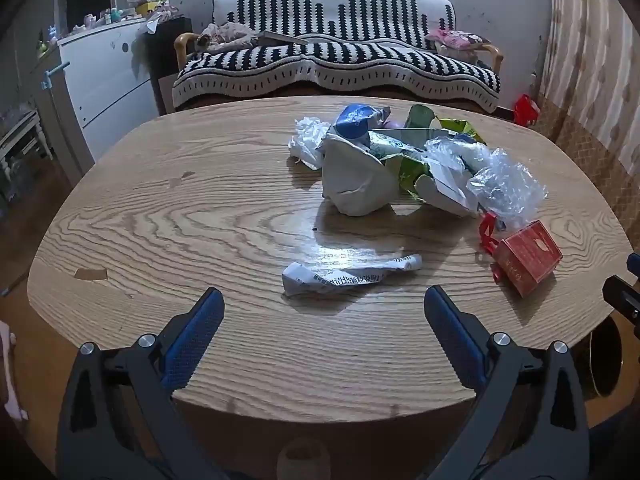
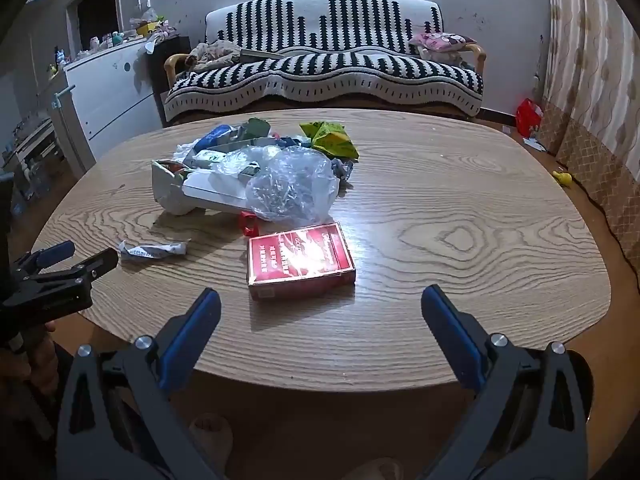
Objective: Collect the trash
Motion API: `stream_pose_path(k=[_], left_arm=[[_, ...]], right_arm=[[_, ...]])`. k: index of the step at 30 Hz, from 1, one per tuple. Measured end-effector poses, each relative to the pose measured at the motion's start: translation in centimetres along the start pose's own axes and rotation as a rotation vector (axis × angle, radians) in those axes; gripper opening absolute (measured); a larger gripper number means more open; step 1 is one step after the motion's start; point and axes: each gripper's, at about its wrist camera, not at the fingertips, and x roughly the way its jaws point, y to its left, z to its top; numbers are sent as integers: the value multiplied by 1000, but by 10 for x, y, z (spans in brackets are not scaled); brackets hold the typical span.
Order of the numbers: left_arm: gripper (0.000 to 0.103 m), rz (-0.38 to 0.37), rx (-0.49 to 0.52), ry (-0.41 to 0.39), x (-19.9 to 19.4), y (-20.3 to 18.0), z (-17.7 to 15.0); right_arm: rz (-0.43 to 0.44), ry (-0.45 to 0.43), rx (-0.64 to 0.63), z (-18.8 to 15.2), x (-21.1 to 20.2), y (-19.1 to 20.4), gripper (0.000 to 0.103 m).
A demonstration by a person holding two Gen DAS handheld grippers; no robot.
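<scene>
Trash lies on a wooden table (image 1: 200,208): a crumpled paper strip (image 1: 348,274) just ahead of my open, empty left gripper (image 1: 324,300), a red box (image 1: 526,256) at the right, and a heap of a white bag (image 1: 356,184), clear plastic (image 1: 504,184), green wrapper (image 1: 412,160) and tissue (image 1: 306,140) behind. In the right wrist view the red box (image 2: 300,258) lies just ahead of my open, empty right gripper (image 2: 320,300). The clear plastic (image 2: 292,188), green wrapper (image 2: 330,140) and paper strip (image 2: 154,250) lie beyond. The left gripper (image 2: 84,256) shows at the left edge.
A striped sofa (image 1: 336,60) stands behind the table, a white cabinet (image 1: 108,76) at the left, a curtain (image 1: 592,60) at the right. A red bag (image 2: 528,116) and a yellow object (image 2: 563,178) lie on the floor at the right. The table's near edge (image 2: 320,384) is below my fingers.
</scene>
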Motion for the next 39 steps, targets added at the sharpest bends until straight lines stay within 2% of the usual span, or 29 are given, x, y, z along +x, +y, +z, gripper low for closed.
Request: stream_pose_path(k=[39], left_arm=[[98,-7,13,11,1,0,-2]], right_arm=[[8,0,3,-1,-1,-1,97]])
